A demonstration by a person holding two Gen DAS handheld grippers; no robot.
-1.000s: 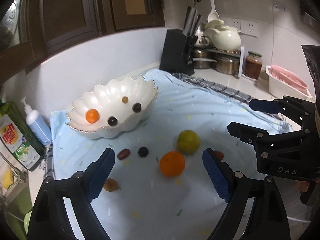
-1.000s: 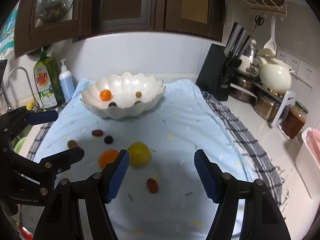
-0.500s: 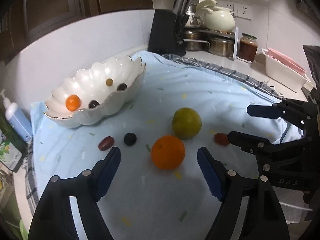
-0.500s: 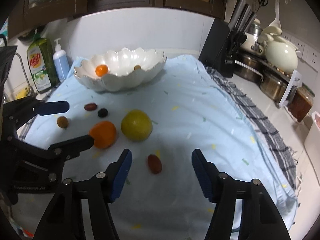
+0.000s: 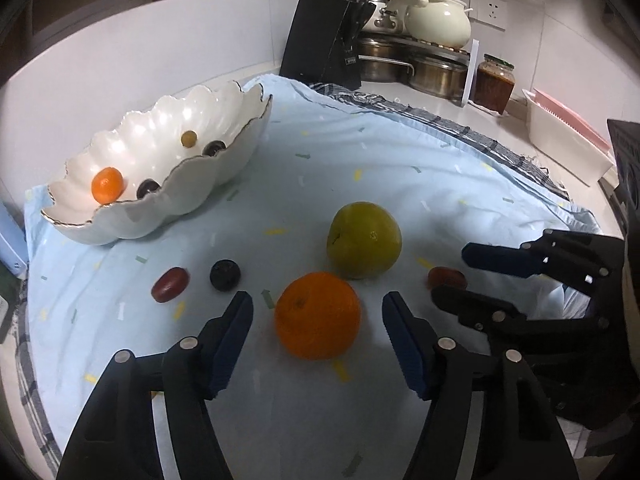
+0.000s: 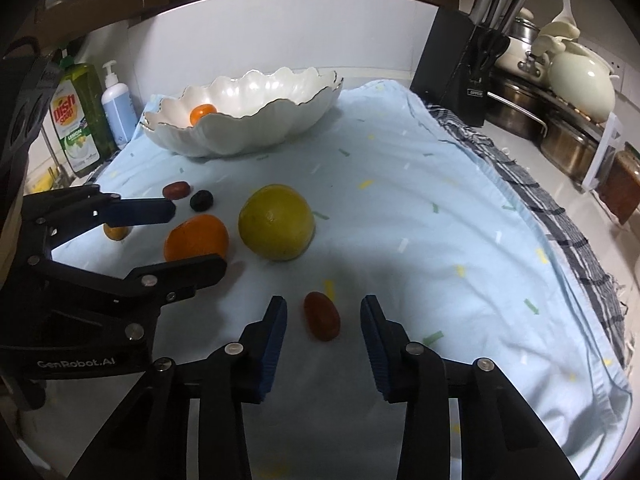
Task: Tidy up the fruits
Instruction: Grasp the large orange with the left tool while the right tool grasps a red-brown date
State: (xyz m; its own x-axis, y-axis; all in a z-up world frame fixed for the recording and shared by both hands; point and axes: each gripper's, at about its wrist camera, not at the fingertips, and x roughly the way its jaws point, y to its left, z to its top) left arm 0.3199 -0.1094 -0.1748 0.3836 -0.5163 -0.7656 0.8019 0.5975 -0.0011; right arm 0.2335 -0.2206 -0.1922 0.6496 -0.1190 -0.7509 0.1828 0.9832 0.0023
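Note:
A white scalloped bowl (image 5: 208,184) (image 6: 280,120) at the back left of a light blue cloth (image 5: 400,168) holds a small orange (image 5: 107,185) and several small fruits. On the cloth lie a big orange (image 5: 317,315) (image 6: 196,238), a yellow-green fruit (image 5: 363,240) (image 6: 276,222), a red grape (image 5: 169,284) (image 6: 176,189), a dark grape (image 5: 225,275) (image 6: 201,200) and a red date (image 6: 321,315) (image 5: 446,277). My left gripper (image 5: 318,312) is open, its fingers either side of the big orange. My right gripper (image 6: 323,312) is open, its fingers either side of the red date.
A small brown fruit (image 6: 115,231) lies behind the left gripper. A knife block (image 5: 324,40), steel pots (image 5: 432,72), a sauce jar (image 5: 494,88) and a pink-and-white dish rack (image 5: 568,140) stand at the back right. Dish soap (image 6: 78,116) and a pump bottle (image 6: 116,108) stand at the left.
Both grippers have moved down and forward towards the cloth. The big orange now sits between the left fingers, the red date between the right fingers. Both stay open.

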